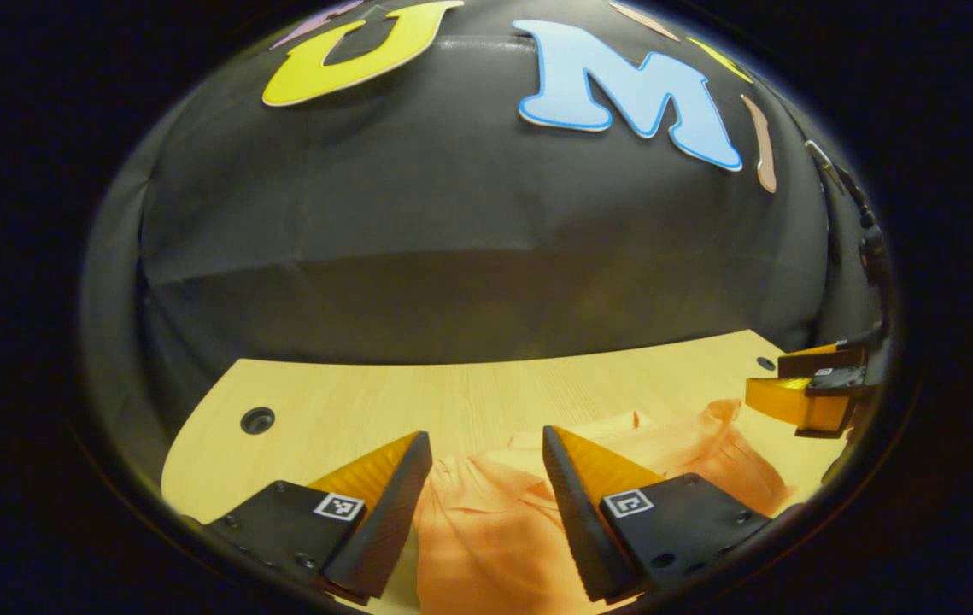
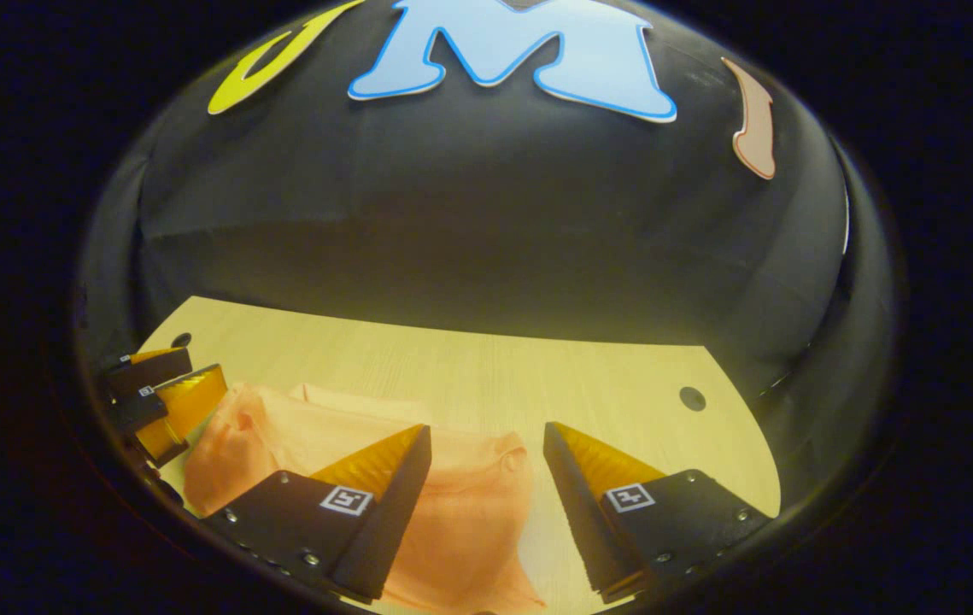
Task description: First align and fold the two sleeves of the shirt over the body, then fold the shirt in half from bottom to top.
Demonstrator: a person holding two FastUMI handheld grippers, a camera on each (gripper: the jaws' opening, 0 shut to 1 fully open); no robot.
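Hovering above the rumpled peach-orange cloth shirt (image 1: 486,521), the left claw (image 1: 486,487) stands wide open with nothing between its fingers; in the left gripper view the shirt fills the lower middle of the frame and runs toward the lower right. The right claw (image 2: 486,483) is spread just as wide and also holds nothing, with the shirt (image 2: 452,504) in the lower left and lower middle of the right gripper view. The garment lies bunched on the pale wood-grain tabletop (image 1: 452,401), and neither sleeve looks laid over the body, so the sleeve fold seems not yet begun.

To do this step well, each claw should probably pinch 1 sleeve near its cuff, taking only a single layer of cloth, since a deep bite would likely drag the body along. Which fold of cloth is a sleeve is hard to tell from these 2 views. Lifting low and drawing the sleeves inward together should keep them aligned. The thin fabric will likely slip or crease, so slow travel matters.
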